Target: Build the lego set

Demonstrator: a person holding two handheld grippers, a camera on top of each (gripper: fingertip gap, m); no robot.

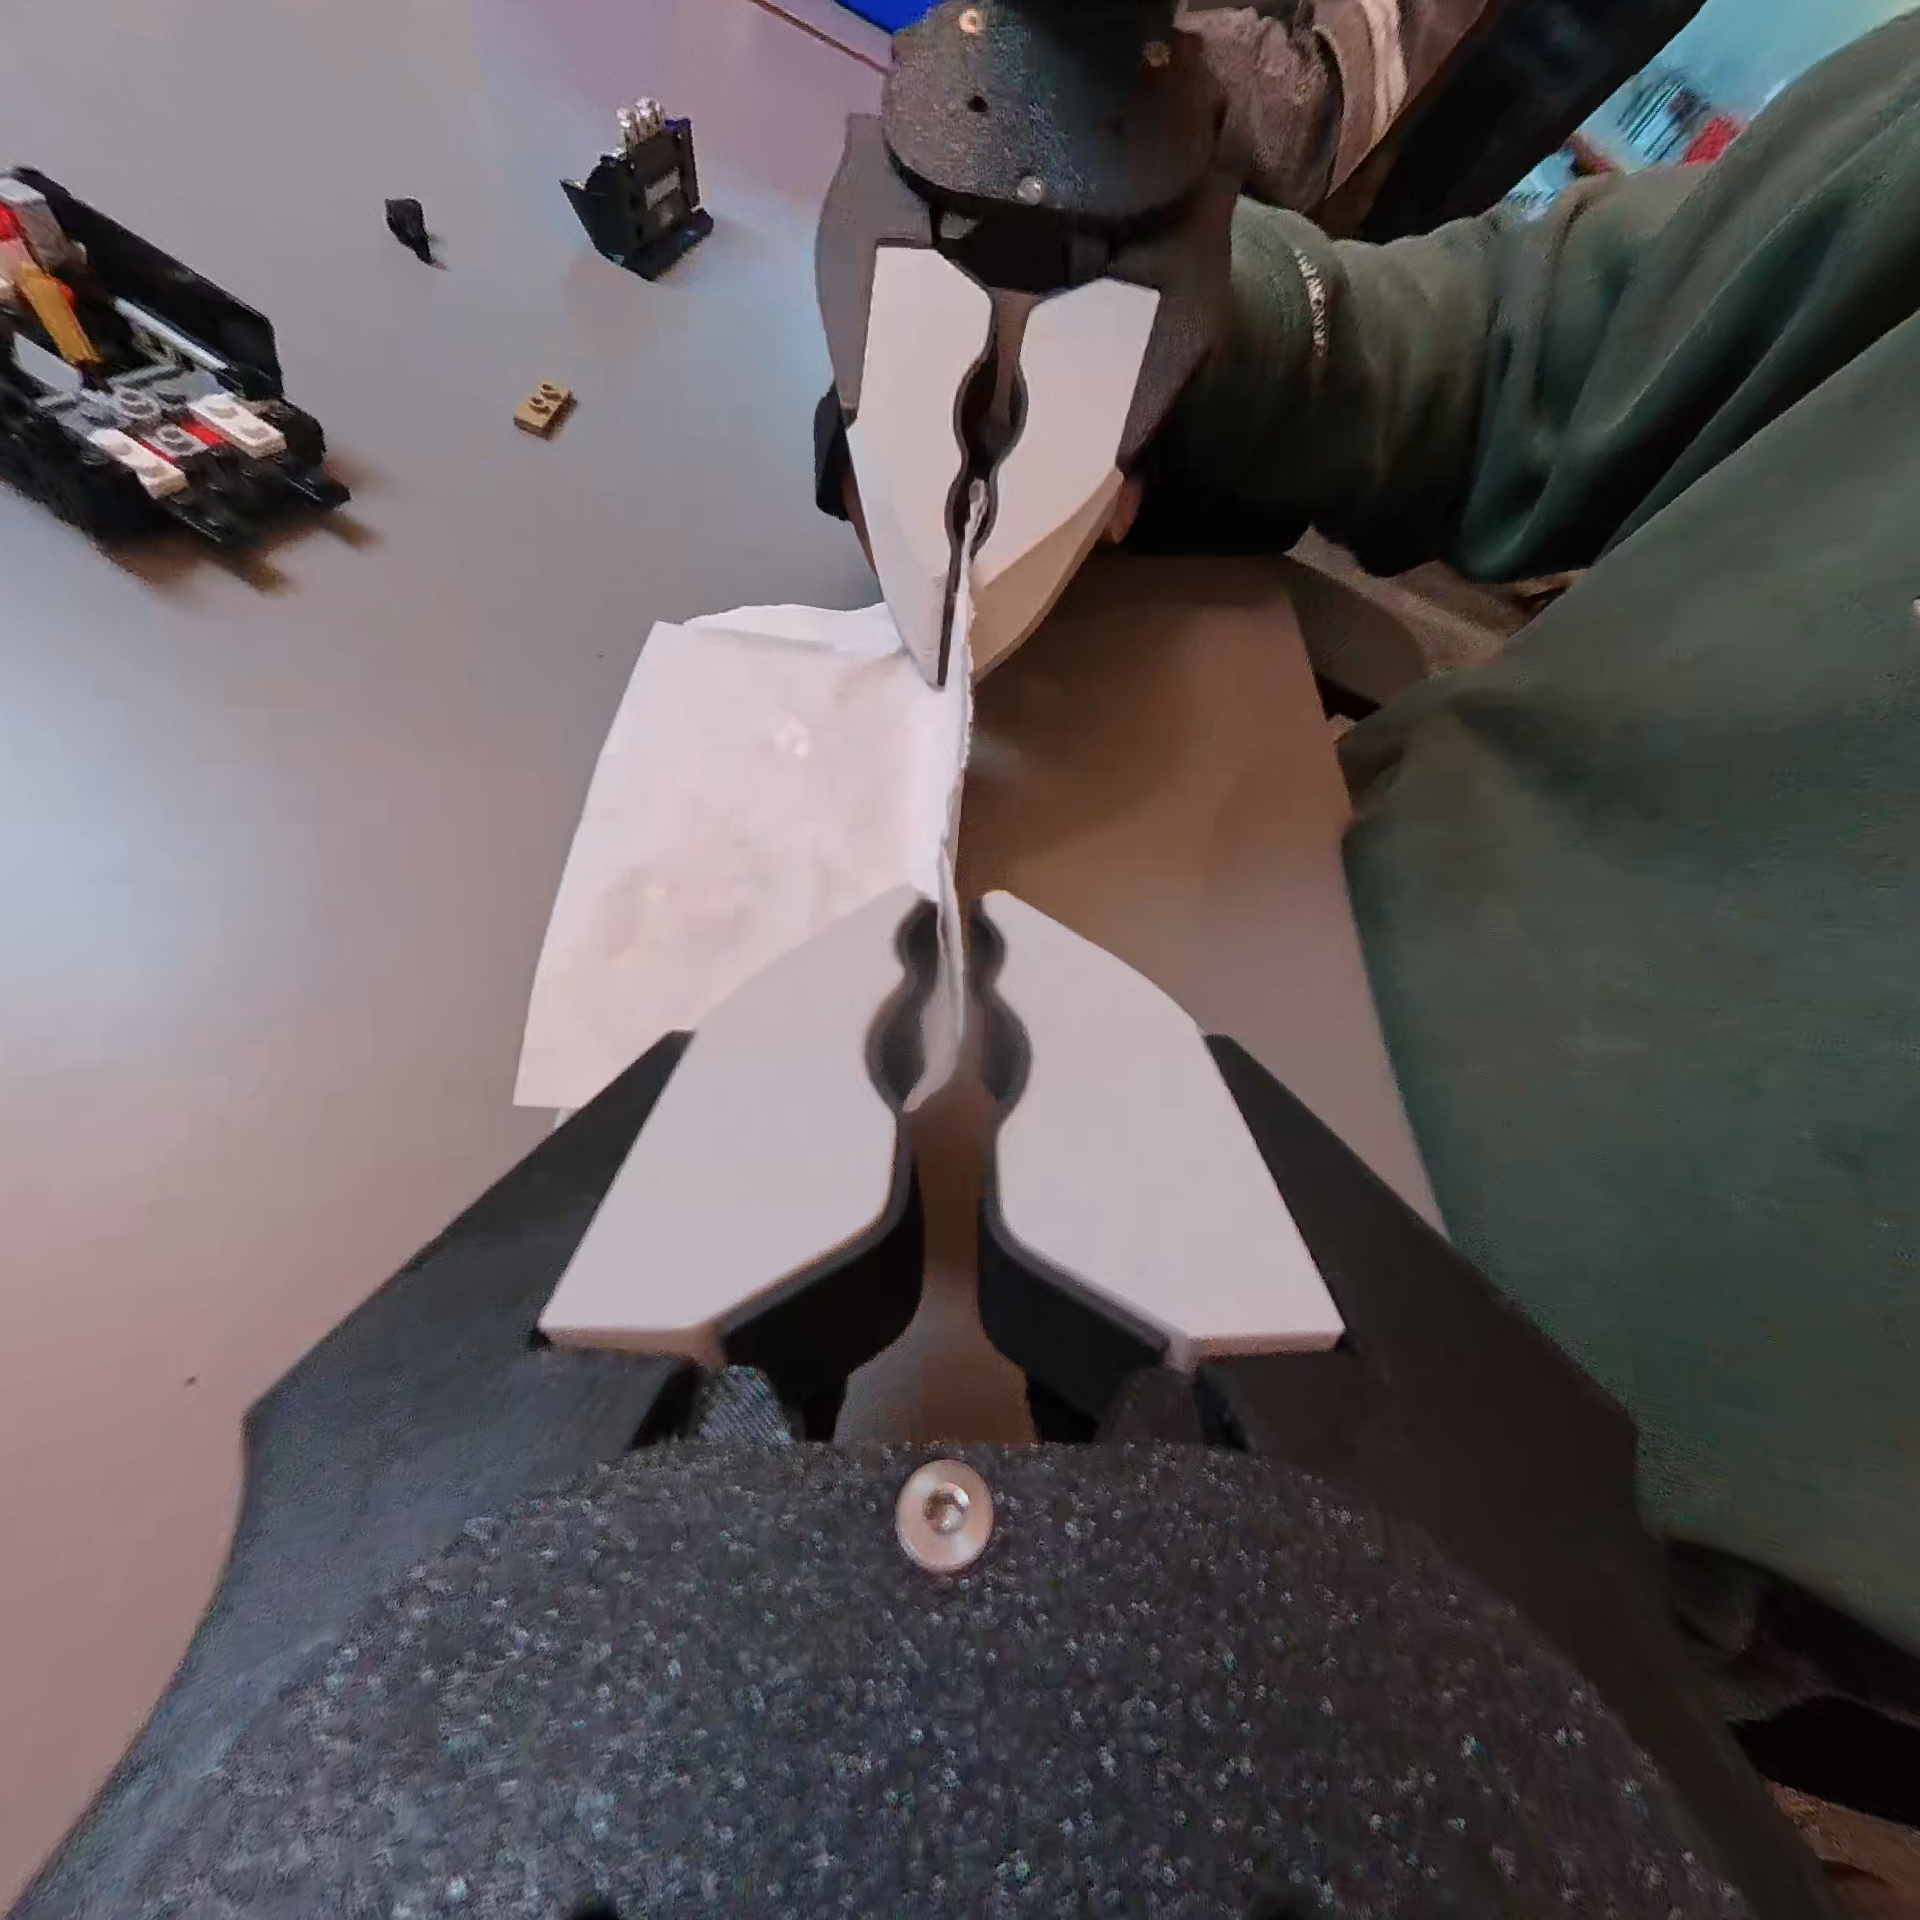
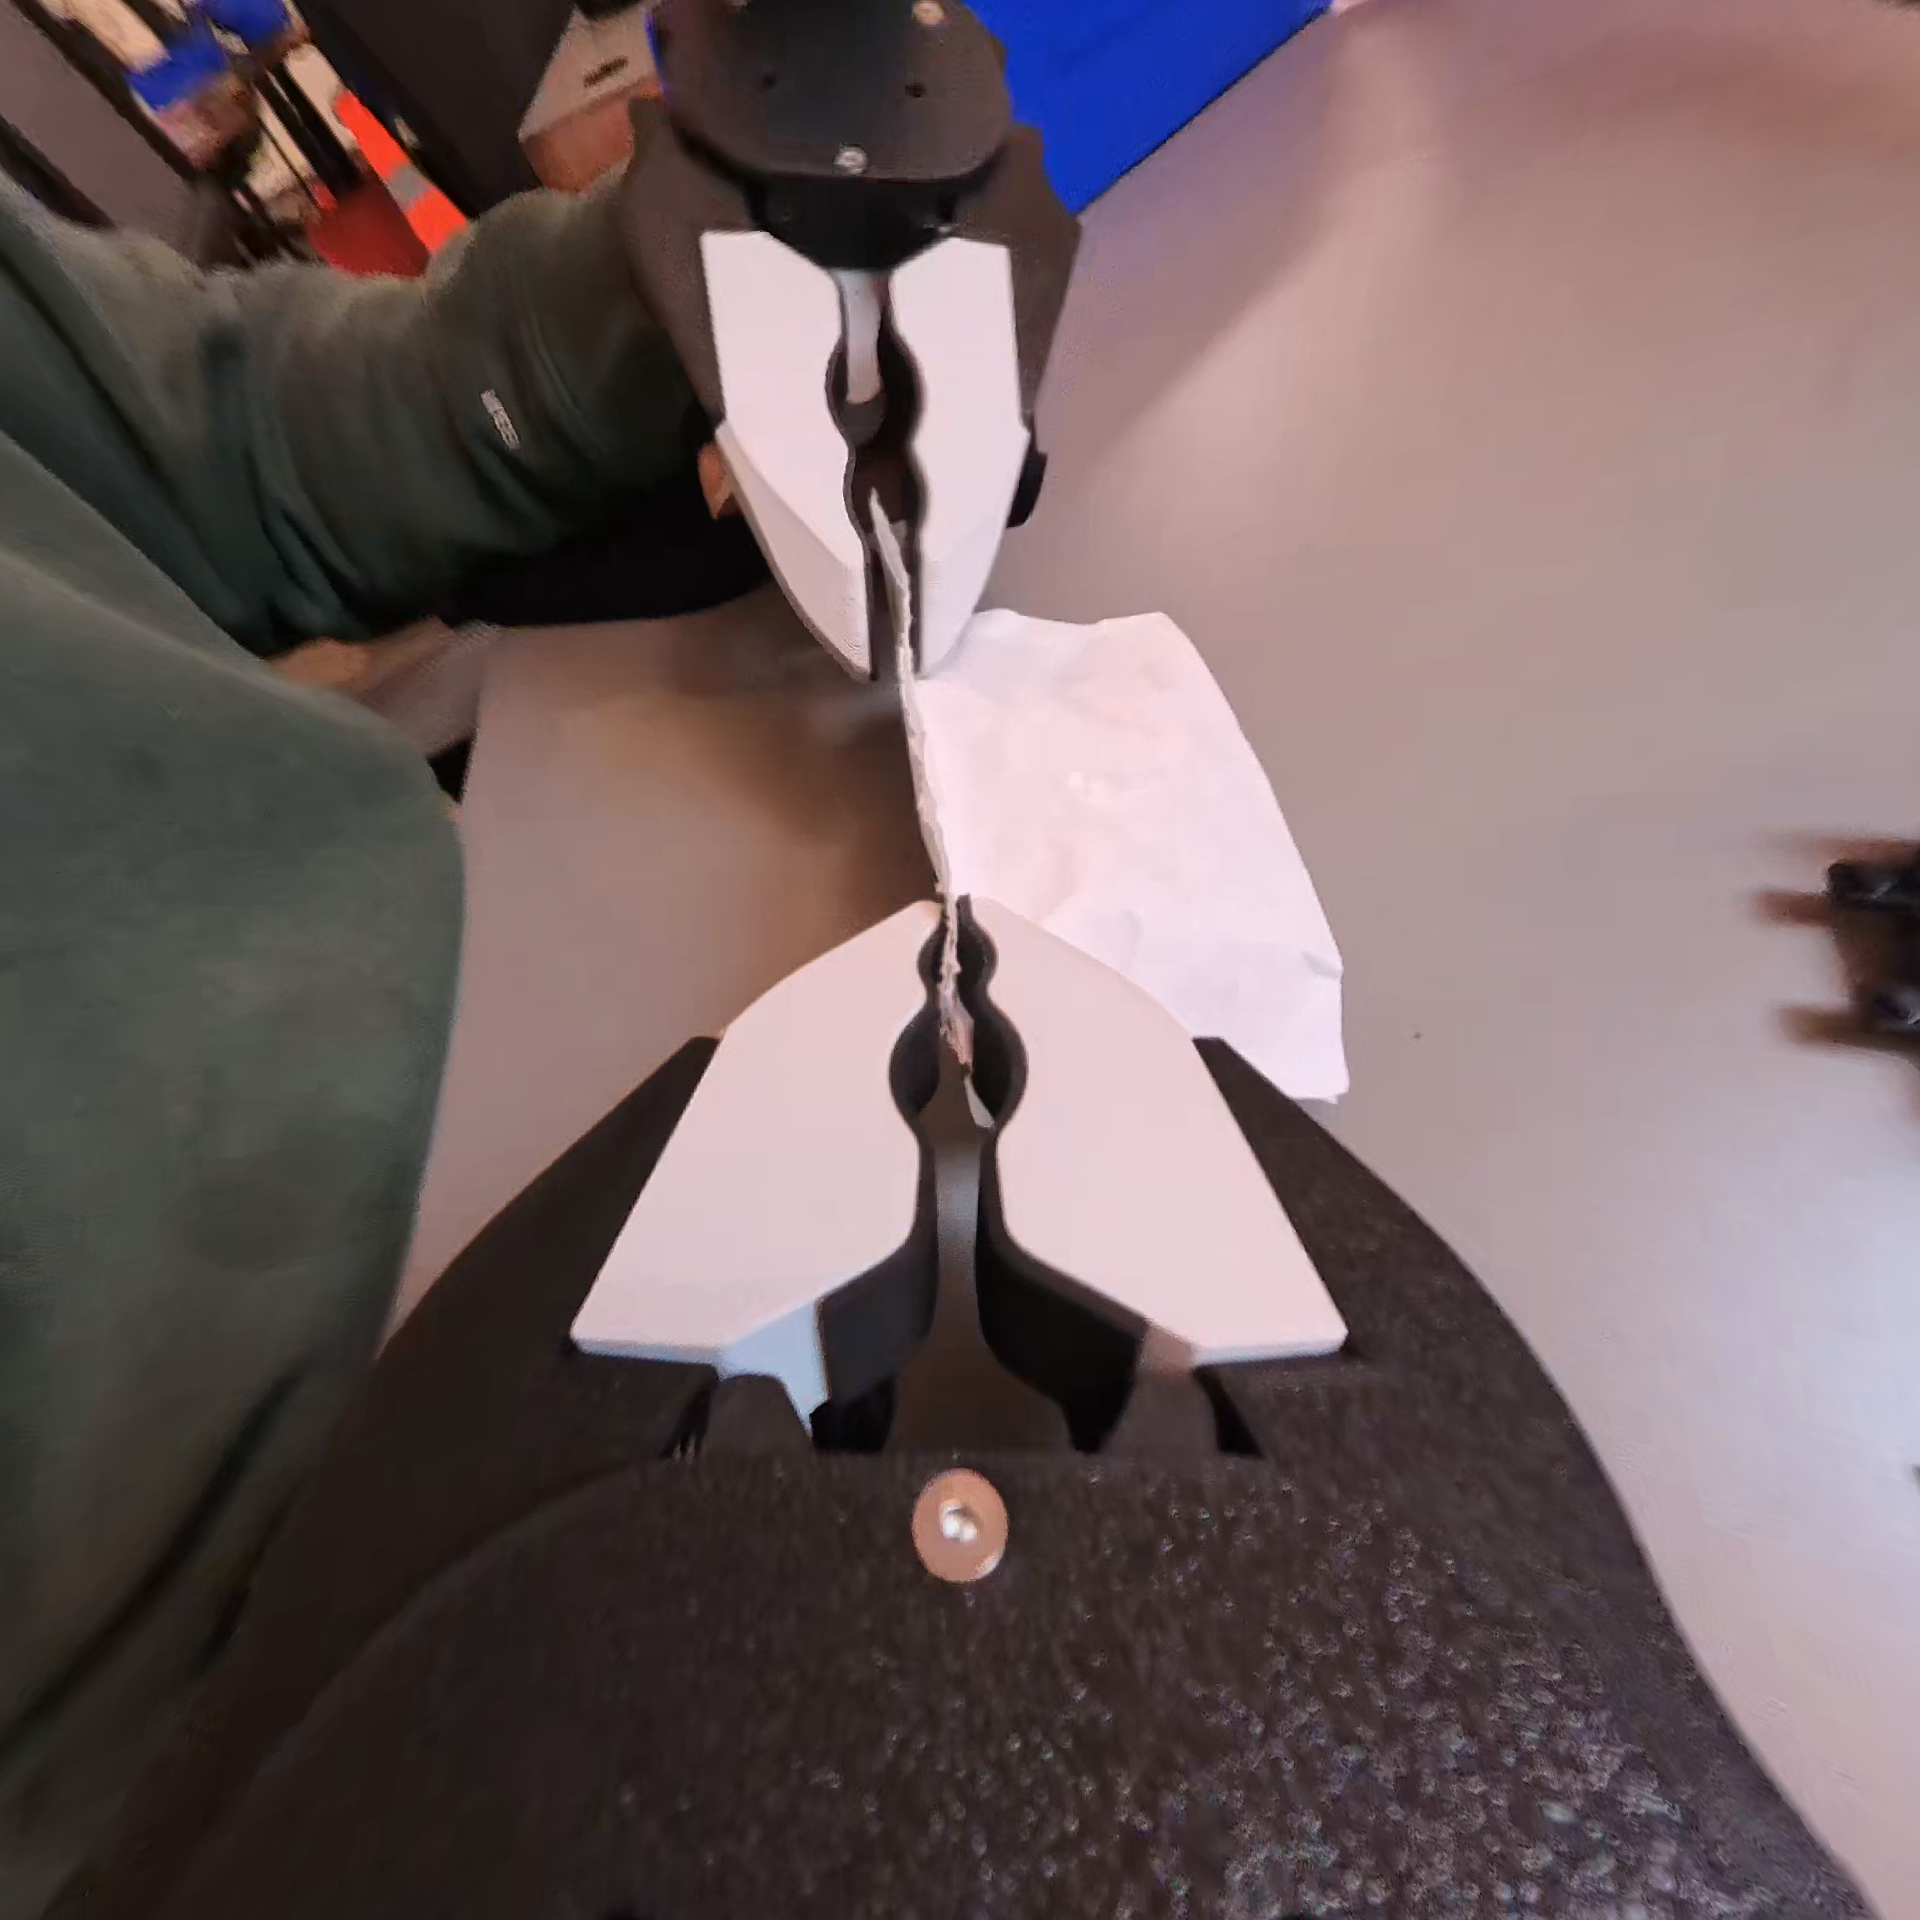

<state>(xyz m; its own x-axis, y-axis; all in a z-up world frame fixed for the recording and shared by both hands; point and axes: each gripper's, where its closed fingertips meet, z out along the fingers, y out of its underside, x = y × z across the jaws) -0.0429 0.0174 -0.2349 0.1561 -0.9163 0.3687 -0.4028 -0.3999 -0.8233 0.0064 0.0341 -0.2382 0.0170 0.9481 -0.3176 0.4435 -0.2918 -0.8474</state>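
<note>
Bag: your white paper bag (image 1: 769,831) hangs stretched between both grippers, its top edge running fingertip to fingertip, its body drooping to the table side.
Left gripper (image 1: 951,925): nearly closed, pinching one end of that edge.
Right gripper (image 2: 951,925): clamped on the other end, directly opposite.
Room: table (image 1: 260,831) bare beneath; model (image 1: 145,384) and tan plate (image 1: 543,405) lie well off beyond the bag.
</note>
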